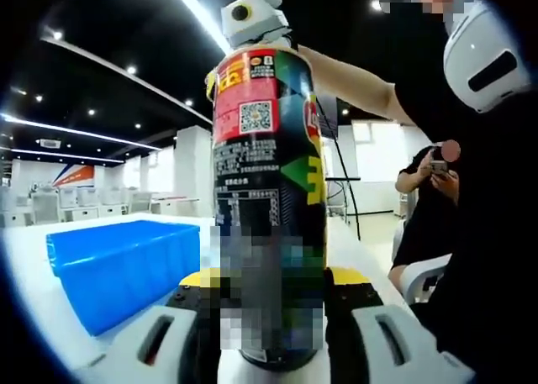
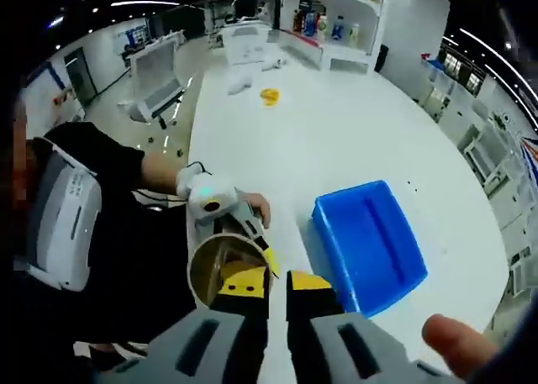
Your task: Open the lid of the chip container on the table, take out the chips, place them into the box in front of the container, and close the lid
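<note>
- Standing upright at centre frame in the left gripper view, chip container [image 1: 267,207], being clamped between the left gripper [image 1: 271,317] jaws.
- Sitting at lower left, blue box [image 1: 126,266], just beside the container.
- Hovering at bottom centre of the right gripper view, right gripper [image 2: 277,293], jaws pressed nearly together over the container's open mouth.

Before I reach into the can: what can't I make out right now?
- Chips inside the chip can: right gripper view, right gripper covers part of the mouth; interior glare.
- Can's lower label: left gripper view, mosaic blur.
- Lid: cannot tell where it is.
- Blue box interior: looks bare, near wall hides a strip.
</note>
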